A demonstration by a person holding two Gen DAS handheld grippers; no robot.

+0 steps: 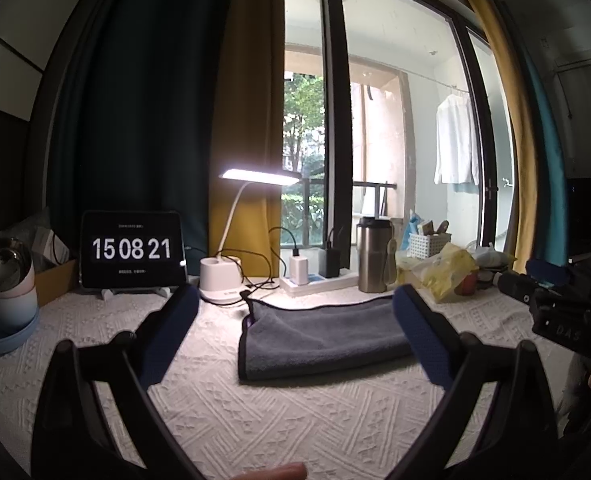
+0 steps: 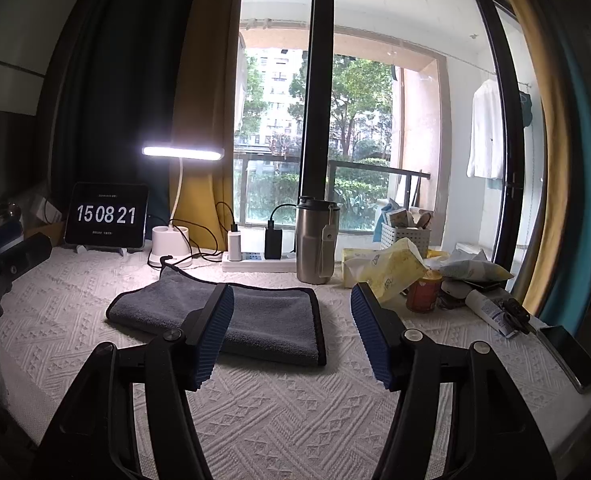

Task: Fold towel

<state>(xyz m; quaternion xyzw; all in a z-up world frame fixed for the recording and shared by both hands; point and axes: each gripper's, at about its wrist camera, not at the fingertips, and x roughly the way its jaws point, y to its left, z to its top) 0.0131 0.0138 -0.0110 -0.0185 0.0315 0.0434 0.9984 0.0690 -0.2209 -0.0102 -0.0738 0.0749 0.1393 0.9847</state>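
Grey towel lying folded on the white textured table cover, its dark-bound edges showing on the sides, a small loop standing up at the corner nearest the lamp base. Left gripper held above the cover in front of the towel, its blue-padded jaws spread wide with nothing between them; right gripper likewise wide apart and empty, hovering in front of the towel. Neither tool touches the cloth.

Behind the towel: lit desk lamp on a white base; a white power strip carrying a white charger and a black one, each plugged in with a cable; a steel tumbler with a dark lid, standing upright just behind the towel. Behind and to the left of the towel: tablet on a stand, reading 15 08 21.

Behind and to the right of the towel: a white perforated basket holding several packets and small items, too small to identify; a yellow tissue pack; an orange can standing upright; a white tube; a phone lying flat near the cover's edge. Far to the left of the towel: a shiny metal bowl seated in a pink-and-blue holder.
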